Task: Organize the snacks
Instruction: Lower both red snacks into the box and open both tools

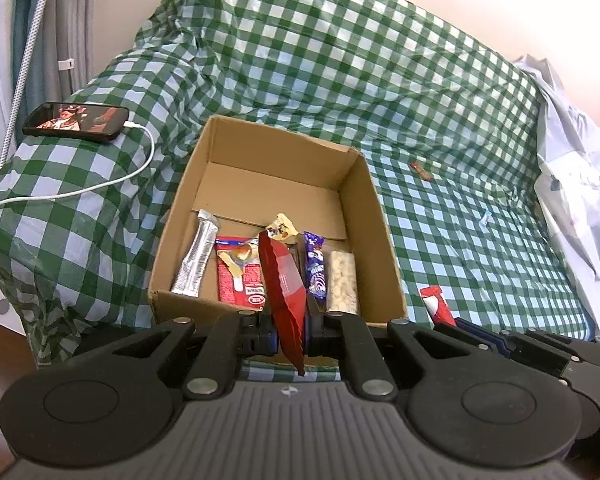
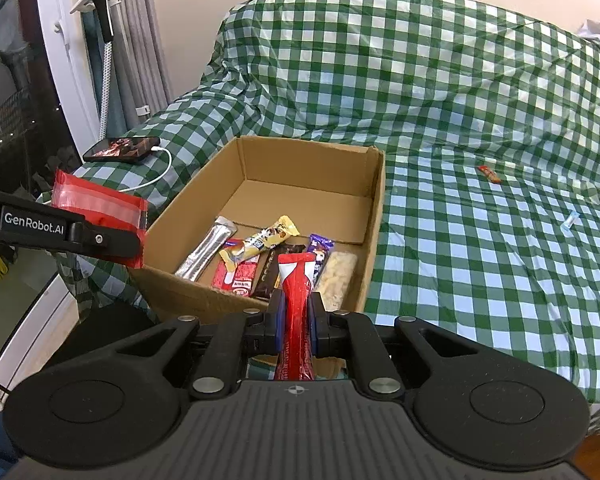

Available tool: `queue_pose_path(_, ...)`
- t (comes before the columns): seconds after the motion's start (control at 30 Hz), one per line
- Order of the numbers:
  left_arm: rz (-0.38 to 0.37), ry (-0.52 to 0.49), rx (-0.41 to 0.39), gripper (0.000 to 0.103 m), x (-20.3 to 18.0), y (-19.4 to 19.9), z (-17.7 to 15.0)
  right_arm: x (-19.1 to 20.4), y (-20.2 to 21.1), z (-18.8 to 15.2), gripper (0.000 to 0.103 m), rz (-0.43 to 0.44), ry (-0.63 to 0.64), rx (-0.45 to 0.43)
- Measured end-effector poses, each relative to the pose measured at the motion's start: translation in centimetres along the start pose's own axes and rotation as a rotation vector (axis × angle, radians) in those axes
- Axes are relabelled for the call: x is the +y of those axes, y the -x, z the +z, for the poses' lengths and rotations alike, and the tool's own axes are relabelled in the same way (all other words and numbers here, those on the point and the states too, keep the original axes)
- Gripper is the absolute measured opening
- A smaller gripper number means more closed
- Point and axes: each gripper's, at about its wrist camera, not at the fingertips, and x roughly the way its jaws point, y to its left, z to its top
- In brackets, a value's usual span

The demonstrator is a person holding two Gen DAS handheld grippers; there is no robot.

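Note:
An open cardboard box [image 1: 364,216] [image 2: 376,208] sits on the green checked cover. Several snack bars lie along its near end: a silver bar [image 1: 194,258] [image 2: 206,254], a red pack [image 1: 240,280] [image 2: 236,276], a purple bar [image 1: 315,266] [image 2: 320,246] and a pale cereal bar [image 1: 342,282] [image 2: 336,280]. My left gripper [image 1: 291,330] is shut on a dark red packet [image 1: 284,280] [image 2: 96,208], held edge-on over the box's near wall. My right gripper [image 2: 297,326] is shut on a red and white bar [image 2: 297,308] [image 1: 436,304] at the box's near edge.
A small orange-red snack [image 1: 421,171] [image 2: 489,173] lies on the cover right of the box. A phone [image 1: 76,122] [image 2: 122,149] with a white cable [image 1: 100,186] rests at the left. White bags [image 1: 580,184] stand at the far right. Curtains hang behind at left.

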Motion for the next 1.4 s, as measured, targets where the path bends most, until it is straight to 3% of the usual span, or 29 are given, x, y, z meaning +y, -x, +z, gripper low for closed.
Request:
queue_pose_path(0.6, 0.022, 0.025, 0.021, 0.012, 1.3, -3.0, 3.0, 1.0, -3.5, 3.0, 0.012, 0.005, 0.016, 0.031)
queue_pose_path(0.87, 0.072, 0.017, 0.091, 0.012, 1.6, -6.4, 5.0, 0.7, -6.4, 4.1, 0.012, 0.010, 0.015, 0.054)
queue_pose_path(1.4, 0.112, -0.001, 0.156, 0.012, 1.8, -14.3, 9.1, -1.6, -13.8, 6.6, 0.013, 0.016, -0.031, 0.111)
